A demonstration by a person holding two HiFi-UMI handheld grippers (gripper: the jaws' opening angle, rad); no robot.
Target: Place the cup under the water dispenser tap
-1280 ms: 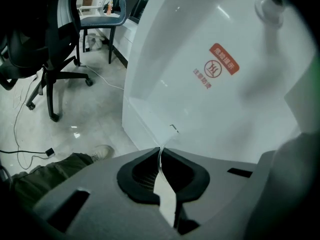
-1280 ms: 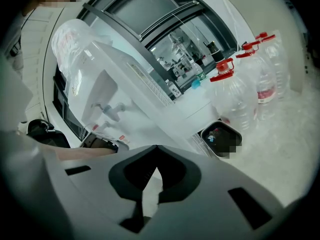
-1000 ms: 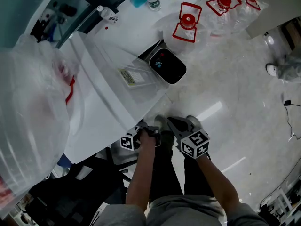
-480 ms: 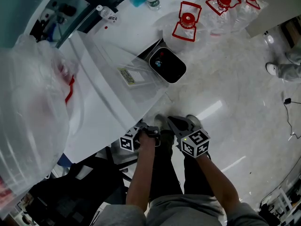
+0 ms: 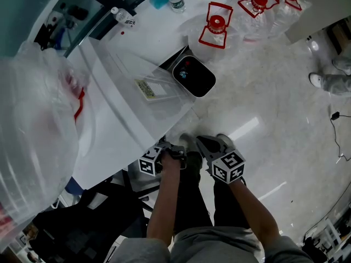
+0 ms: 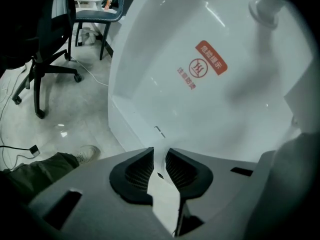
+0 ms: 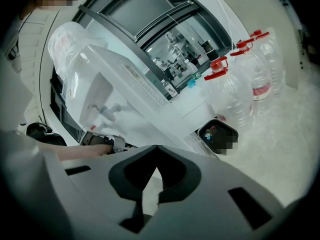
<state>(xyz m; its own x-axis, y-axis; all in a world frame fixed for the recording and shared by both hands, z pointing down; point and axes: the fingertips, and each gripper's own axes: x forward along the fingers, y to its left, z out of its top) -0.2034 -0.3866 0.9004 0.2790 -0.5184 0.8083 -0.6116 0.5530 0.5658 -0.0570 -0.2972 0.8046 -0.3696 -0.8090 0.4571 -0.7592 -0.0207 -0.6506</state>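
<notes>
No cup shows clearly in any view. The white water dispenser (image 5: 118, 111) stands at my left, with its tap (image 6: 267, 6) up and to the right of my left gripper (image 6: 160, 156). That gripper points at the dispenser's lower front; its jaws stand a narrow slit apart with a bright white strip between them, and I cannot tell what the strip is. In the head view the left gripper (image 5: 166, 152) sits by the dispenser's base. My right gripper (image 7: 155, 150) is shut and empty, held beside it (image 5: 207, 145), facing the dispenser's taps (image 7: 107, 109).
A black-lined waste bin (image 5: 193, 75) stands beyond the dispenser's corner. Several clear water jugs with red caps (image 5: 216, 29) sit behind it. A black office chair (image 6: 47, 59) is at the left, and a dark bag (image 5: 82, 223) lies near my feet.
</notes>
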